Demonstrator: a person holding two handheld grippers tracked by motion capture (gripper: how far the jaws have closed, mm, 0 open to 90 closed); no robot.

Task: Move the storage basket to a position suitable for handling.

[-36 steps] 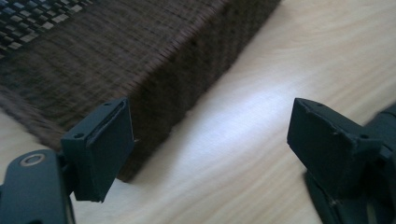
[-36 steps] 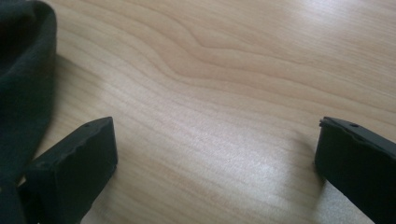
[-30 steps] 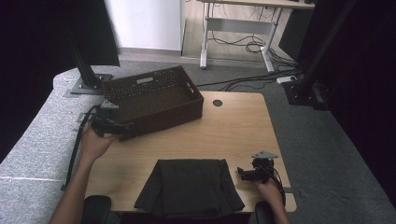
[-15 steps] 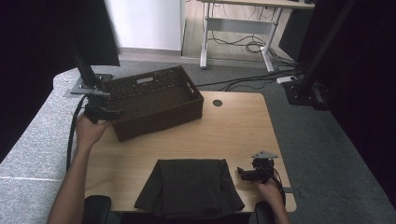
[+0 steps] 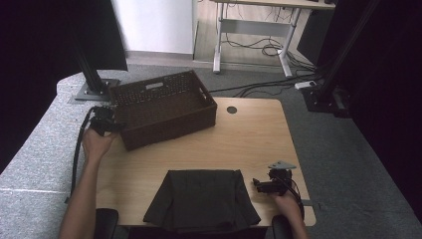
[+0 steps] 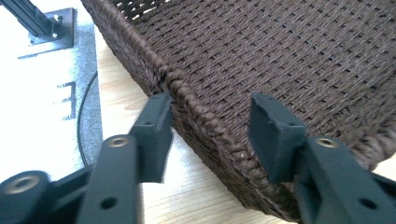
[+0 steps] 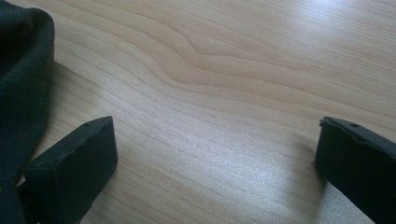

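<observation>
Straddling the rim of a dark brown woven basket [image 5: 164,109], the left gripper [image 6: 210,135] has one black jaw outside the wall and one inside, the wicker edge between them; the jaws have just been closing, yet a gap shows on each side of the weave, so the pads do not press on it. The basket, rectangular and tightly plaited with a braided rim and cut-out handles in its short and long walls, sits on the table [image 5: 249,134] at about 11 o'clock in the high view, one corner turned toward the person's left hand [image 5: 97,142].

Since a second ago, the left hand has shifted from the basket's near corner toward 10 o'clock, to its short left wall; the basket itself has stayed put. The right gripper [image 5: 263,185] rests unchanged at 4 o'clock, just beside a folded black cloth [image 5: 201,199], matte and soft, lying at 6 o'clock on the near edge. Its jaws stand spread wide over bare pale wood with flowing grain, nothing between them.

A round cable hole [image 5: 232,109] pierces the tabletop at 12 o'clock. Grey carpet [image 5: 358,164] surrounds the table. No legible writing shows; a dark mark on the white surface in the left gripper view is too blurred to read.
</observation>
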